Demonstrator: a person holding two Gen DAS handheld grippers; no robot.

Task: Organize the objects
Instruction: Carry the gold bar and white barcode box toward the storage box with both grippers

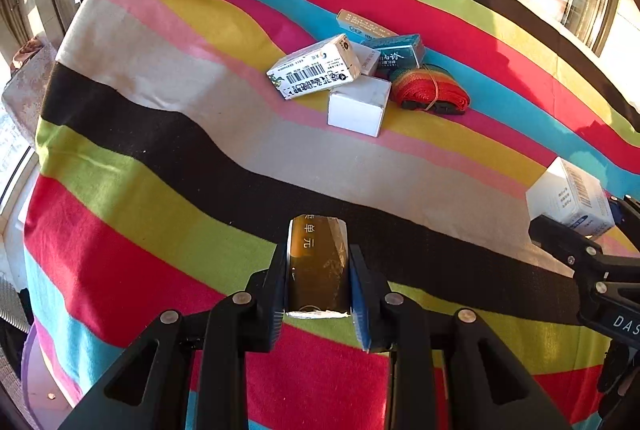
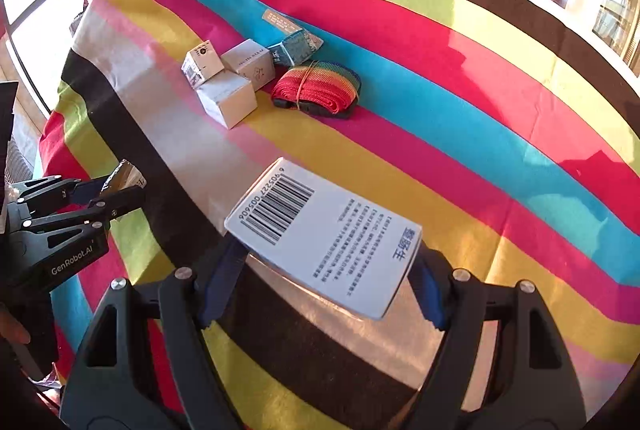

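Observation:
A small golden-brown pack (image 1: pixel 316 270) in clear wrap sits upright between the blue pads of my left gripper (image 1: pixel 318 248), which is shut on it above the striped cloth. The right wrist view shows the same gripper (image 2: pixel 116 194) at the left edge, with the pack (image 2: pixel 126 172) sticking out of it. My right gripper (image 2: pixel 330 254) is shut on a flat white box (image 2: pixel 320 230) with a barcode and printed text, held tilted over the cloth. That box (image 1: pixel 568 196) also shows at the right edge of the left wrist view.
Mid-table lies a pile: a barcoded white carton (image 1: pixel 316 68), a plain white box (image 1: pixel 358 106), a teal box (image 1: pixel 396 50), a beige box (image 1: pixel 360 22) and a rolled rainbow strap (image 1: pixel 430 90). The striped cloth (image 2: pixel 460 78) covers the table. Windows ring the room.

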